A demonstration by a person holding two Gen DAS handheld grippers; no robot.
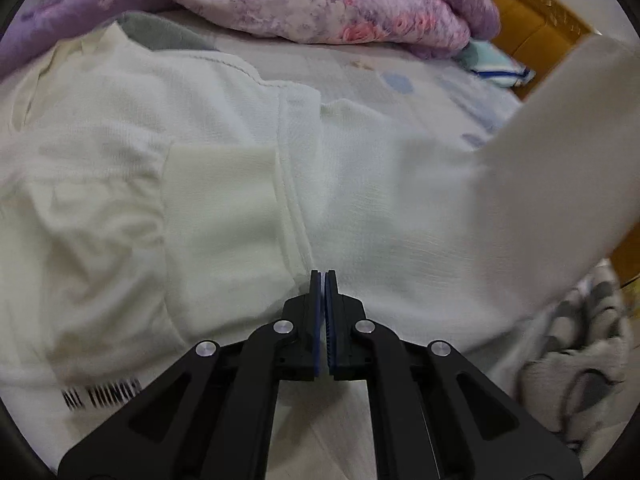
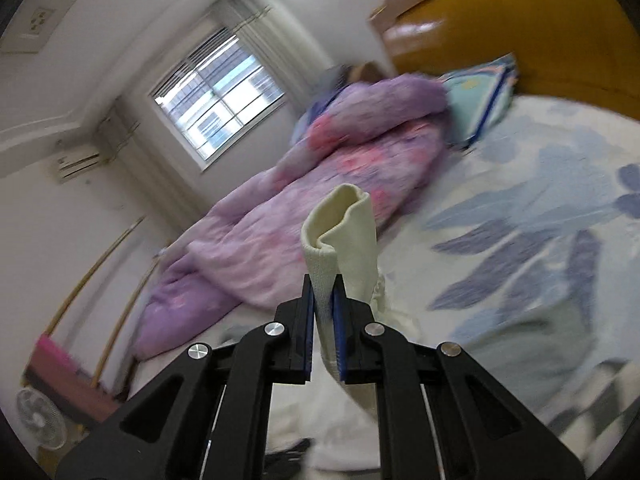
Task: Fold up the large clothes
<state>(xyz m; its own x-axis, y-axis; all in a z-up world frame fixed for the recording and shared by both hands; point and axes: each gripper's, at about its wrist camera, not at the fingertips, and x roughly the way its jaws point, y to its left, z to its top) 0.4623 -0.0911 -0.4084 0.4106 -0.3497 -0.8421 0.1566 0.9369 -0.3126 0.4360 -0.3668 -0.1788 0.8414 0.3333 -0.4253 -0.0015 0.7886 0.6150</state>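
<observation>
A bed (image 2: 540,208) with a pale sheet printed in blue leaves fills both views, its amber wooden headboard (image 2: 520,28) at the far right. Along the far side of the bed lies a bunched purple and pink floral quilt (image 1: 320,4), with a light blue pillow (image 2: 476,100) just beside it near the headboard. A grey-and-white patterned blanket (image 1: 580,360) shows at the near right edge in the left wrist view.

Spread across the near part of the bed is a large white sweatshirt (image 1: 140,140), with black lettering near its left edge. One sleeve lies folded over the body, its ribbed cuff (image 1: 224,200) resting at the middle. The other sleeve (image 1: 560,160) rises off the bed to the right, blurred.

The left tongs (image 1: 324,276) are pressed together with their tips down against the sweatshirt; whether any fabric is caught between them cannot be told. The right tongs (image 2: 323,280) pinch the raised sleeve's cream cuff (image 2: 344,232), which stands up above the fingertips.
</observation>
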